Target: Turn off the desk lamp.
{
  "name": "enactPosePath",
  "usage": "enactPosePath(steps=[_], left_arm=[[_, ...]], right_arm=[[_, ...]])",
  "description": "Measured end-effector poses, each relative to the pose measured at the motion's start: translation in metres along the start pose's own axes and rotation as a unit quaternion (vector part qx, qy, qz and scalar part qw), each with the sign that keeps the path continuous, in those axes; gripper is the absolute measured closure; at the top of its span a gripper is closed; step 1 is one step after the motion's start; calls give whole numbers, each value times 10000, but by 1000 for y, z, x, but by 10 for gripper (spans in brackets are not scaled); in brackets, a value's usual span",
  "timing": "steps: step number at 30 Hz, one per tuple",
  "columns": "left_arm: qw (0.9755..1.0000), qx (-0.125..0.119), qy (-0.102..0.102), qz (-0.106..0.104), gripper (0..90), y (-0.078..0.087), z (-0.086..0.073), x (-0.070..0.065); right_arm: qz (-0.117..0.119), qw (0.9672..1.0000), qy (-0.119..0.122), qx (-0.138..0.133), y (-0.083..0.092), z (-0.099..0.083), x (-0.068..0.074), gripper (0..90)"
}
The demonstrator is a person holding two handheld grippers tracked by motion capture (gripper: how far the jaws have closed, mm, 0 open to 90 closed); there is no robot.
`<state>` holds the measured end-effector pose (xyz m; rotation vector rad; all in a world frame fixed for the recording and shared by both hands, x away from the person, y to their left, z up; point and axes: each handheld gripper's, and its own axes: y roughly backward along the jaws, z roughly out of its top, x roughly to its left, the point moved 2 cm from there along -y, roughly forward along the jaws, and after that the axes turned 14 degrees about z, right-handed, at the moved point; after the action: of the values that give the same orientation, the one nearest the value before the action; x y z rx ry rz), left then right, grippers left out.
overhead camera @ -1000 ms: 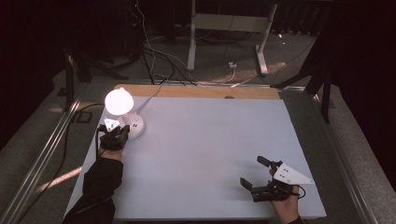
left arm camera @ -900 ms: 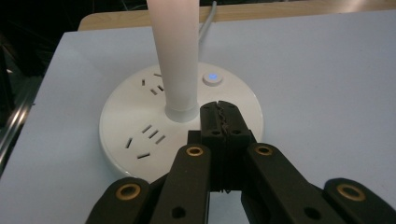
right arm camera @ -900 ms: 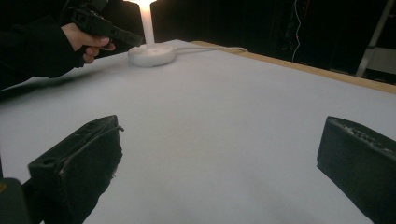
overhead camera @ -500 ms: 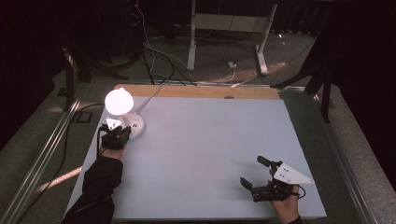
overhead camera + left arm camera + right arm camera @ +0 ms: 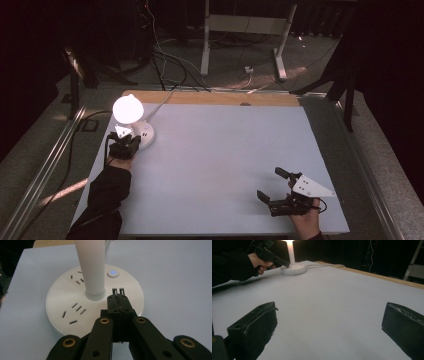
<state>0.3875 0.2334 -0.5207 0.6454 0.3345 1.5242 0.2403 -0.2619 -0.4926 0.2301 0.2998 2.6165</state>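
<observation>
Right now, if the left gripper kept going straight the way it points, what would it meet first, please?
The left gripper, jaws shut, sits over the lamp base and aims past the two small slots toward the lit button. It would likely meet the base's top there, possibly brushing the stem; depth is unclear.

White lamp (image 5: pixel 131 117), glowing white shade, round white base (image 5: pixel 75 312) (small blue-lit button (image 5: pixel 113 272)). Pale blue-grey bench (image 5: pixel 225 160), tan wooden far edge. Black left tool (image 5: pixel 118 300), black right tool (image 5: pixel 280 192), black sleeve (image 5: pixel 102 200).
</observation>
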Motion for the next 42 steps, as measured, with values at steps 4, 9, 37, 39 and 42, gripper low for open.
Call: enactPosePath(steps=[4,9,37,39,42], left_arm=[[9999,19,126,-47,900,-1,1,2],[9992,-151,343,-105,900,2,3,6],[9993,-137,285,-188,900,4,4,3],[9992,-127,310,-213,900,3,3,2],[9993,-127,271,-205,900,2,3,1]], right_arm=[[-5,10000,1,7,0,0,0,0],[-22,10000,-18,-28,1,0,-1,0],[-8,10000,1,4,1,0,0,0],[-7,10000,3,1,1,0,0,0],[-7,10000,-8,-3,1,0,-1,0]])
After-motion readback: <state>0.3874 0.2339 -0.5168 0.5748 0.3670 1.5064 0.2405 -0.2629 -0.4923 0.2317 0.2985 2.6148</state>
